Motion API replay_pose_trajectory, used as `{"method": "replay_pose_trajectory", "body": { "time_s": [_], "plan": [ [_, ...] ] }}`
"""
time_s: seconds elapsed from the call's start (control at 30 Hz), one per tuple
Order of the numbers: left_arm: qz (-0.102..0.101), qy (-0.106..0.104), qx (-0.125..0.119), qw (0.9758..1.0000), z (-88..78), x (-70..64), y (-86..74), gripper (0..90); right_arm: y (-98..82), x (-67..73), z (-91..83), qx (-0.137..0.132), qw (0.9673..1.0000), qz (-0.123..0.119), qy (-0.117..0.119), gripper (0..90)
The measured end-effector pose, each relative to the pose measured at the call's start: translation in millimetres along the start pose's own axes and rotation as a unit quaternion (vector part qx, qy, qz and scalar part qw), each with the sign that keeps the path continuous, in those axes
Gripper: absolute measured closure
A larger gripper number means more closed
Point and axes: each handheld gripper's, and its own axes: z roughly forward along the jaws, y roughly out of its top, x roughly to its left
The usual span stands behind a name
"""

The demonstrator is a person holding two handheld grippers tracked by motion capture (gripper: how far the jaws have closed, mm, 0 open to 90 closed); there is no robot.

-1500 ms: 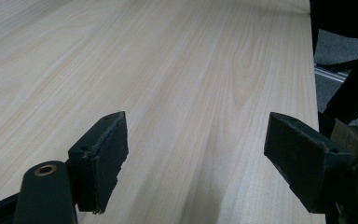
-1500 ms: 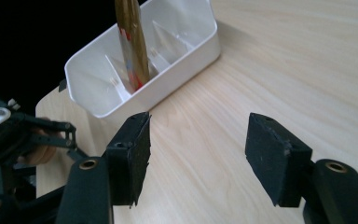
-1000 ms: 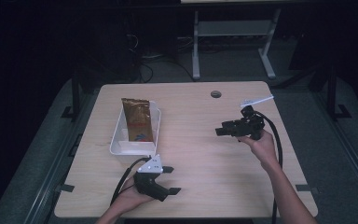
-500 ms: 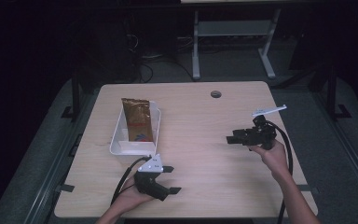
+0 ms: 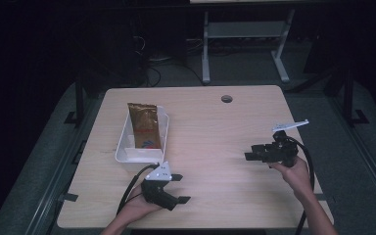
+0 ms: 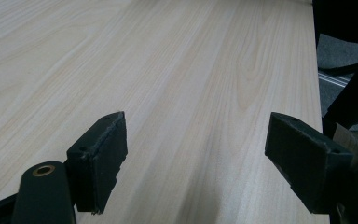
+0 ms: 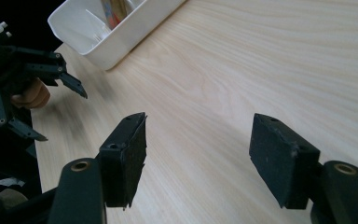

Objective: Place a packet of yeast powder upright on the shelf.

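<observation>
Our left gripper (image 5: 177,188) gapes empty just before the tray (image 5: 124,153); our right gripper (image 5: 250,152), jaws just widening, holds nothing, well right of it.

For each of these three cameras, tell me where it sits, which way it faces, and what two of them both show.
High view: above the person's side, looking forward and down on the table; forearms, left hand-held gripper, right hand-held gripper.
Left gripper view: on the left hand-held gripper, looking along its open jaws across bare wood.
Right gripper view: on the right hand-held gripper, open jaws, facing the white bin.
Shared: high and right gripper views both show the bin and the left hand-held gripper.
</observation>
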Motion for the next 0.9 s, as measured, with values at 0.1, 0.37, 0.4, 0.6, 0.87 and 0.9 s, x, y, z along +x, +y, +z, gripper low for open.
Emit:
{"method": "replay_pose_trajectory", "body": {
  "time_s": [0.1, 0.37, 0.4, 0.6, 0.87, 0.9],
  "plan": [
    [0.001, 0.0, 0.001, 1.0, 0.1, 0.3, 0.0, 20.6, -8.1, -1.3, -3.6, -0.002, 1.0, 0.007, 0.001, 35.4],
    [0.0, 0.0, 0.002, 1.0, 0.3, 0.3, 0.2, 20.5, -28.9, -1.6, -8.5, 0.003, 0.9998, 0.017, -0.001, 35.1],
    [-0.001, 0.0, 0.002, 1.0, 0.5, 0.2, 0.3, 20.6, -30.7, -1.2, -9.0, 0.001, 0.9998, 0.019, 0.0, 35.1],
    [0.0, 0.0, 0.005, 1.0, 1.4, 0.0, 0.4, 20.6, -44.4, 1.9, -12.3, 0.002, 0.9998, 0.02, -0.001, 35.0],
    [0.0, 0.001, 0.007, 1.0, 1.9, 0.6, 0.3, 20.5, -59.0, 10.6, -12.8, 0.008, 0.9998, 0.014, -0.008, 33.7],
    [0.0, 0.001, 0.007, 1.0, 2.0, 0.6, 0.2, 20.6, -61.3, 12.4, -12.3, 0.006, 0.9999, 0.011, -0.008, 33.7]
  ]
}}
